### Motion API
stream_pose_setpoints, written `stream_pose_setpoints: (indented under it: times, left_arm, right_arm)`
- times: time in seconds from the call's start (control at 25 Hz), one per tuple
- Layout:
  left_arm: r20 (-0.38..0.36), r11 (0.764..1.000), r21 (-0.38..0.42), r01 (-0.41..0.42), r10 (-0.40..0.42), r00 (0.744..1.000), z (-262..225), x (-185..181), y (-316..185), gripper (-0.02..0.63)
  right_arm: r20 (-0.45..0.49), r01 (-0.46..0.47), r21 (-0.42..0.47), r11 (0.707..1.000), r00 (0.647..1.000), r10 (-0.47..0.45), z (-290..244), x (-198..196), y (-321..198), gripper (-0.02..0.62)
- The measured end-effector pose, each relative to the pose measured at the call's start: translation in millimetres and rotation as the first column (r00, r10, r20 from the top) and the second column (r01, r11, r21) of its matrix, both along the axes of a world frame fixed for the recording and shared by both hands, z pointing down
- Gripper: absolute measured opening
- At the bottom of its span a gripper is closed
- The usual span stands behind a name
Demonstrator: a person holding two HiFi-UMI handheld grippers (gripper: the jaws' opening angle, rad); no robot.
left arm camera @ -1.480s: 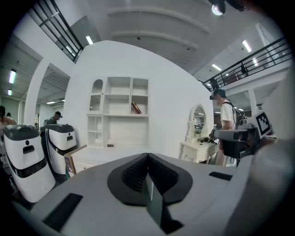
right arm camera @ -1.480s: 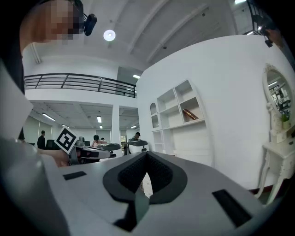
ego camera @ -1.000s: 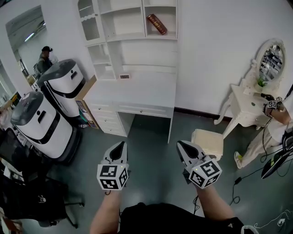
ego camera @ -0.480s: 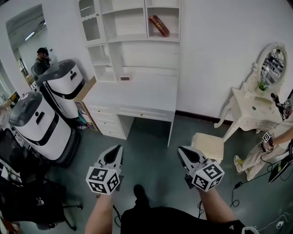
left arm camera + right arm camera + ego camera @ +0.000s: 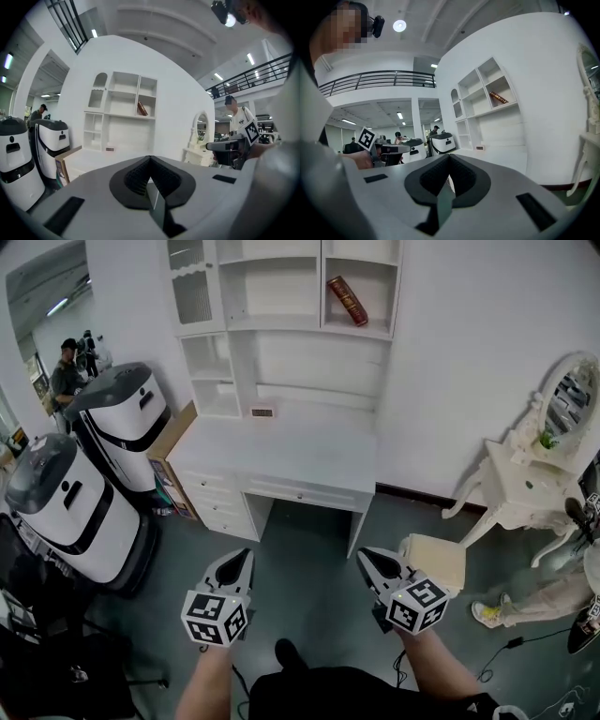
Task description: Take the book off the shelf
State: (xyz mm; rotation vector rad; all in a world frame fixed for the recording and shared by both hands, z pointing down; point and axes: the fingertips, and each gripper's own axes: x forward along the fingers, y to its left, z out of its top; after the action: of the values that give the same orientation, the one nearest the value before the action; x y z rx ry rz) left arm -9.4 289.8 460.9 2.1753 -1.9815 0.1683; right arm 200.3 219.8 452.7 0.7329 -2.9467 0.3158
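A dark red book (image 5: 348, 301) leans tilted in the upper right compartment of the white shelf unit (image 5: 281, 324) above the desk; the left gripper view has this book (image 5: 142, 109) far ahead, and so does the right gripper view (image 5: 498, 98). My left gripper (image 5: 243, 555) and right gripper (image 5: 362, 556) hover low over the grey floor, well short of the desk. Both are shut with nothing between the jaws.
A white desk (image 5: 281, 451) with drawers stands under the shelf. Two white and black machines (image 5: 84, 484) and a cardboard box (image 5: 169, 442) stand at the left. A cream stool (image 5: 433, 559) and a white vanity table (image 5: 525, 488) with an oval mirror are at the right. A person (image 5: 544, 596) is at the far right.
The view has moved closer to the desk and shelf. Both grippers stay shut and low; the left one has shifted slightly left. The person at the right has moved lower.
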Motion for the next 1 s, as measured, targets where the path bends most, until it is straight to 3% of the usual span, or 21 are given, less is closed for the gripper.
stream_pose_setpoints:
  times: [0.2, 0.44, 0.56, 0.72, 1.0]
  left_arm:
    - [-0.01, 1.0, -0.003, -0.024, 0.024, 1.0, 2, -42, -35, 0.009]
    - [-0.08, 0.998, 0.006, -0.055, 0.055, 0.995, 6, -91, -55, 0.009]
    - [-0.065, 0.999, 0.008, -0.05, 0.051, 0.997, 5, -113, -63, 0.009]
    - [-0.009, 0.998, 0.013, -0.061, 0.061, 0.998, 2, -126, -73, 0.009]
    - [-0.045, 0.998, -0.008, -0.067, 0.067, 0.997, 17, -137, -80, 0.009]
  right_arm:
    - [-0.037, 0.011, -0.017, 1.0, 0.999, -0.012, 8, -53, -25, 0.012]
    - [-0.076, -0.011, -0.023, 1.0, 0.997, 0.009, 14, -97, -46, 0.012]
    - [-0.084, -0.03, -0.02, 0.999, 0.996, 0.028, 14, -112, -55, 0.012]
    - [-0.079, -0.036, -0.003, 0.999, 0.996, 0.035, 9, -133, -57, 0.013]
    - [-0.098, -0.019, -0.011, 1.0, 0.995, 0.018, 15, -161, -66, 0.012]
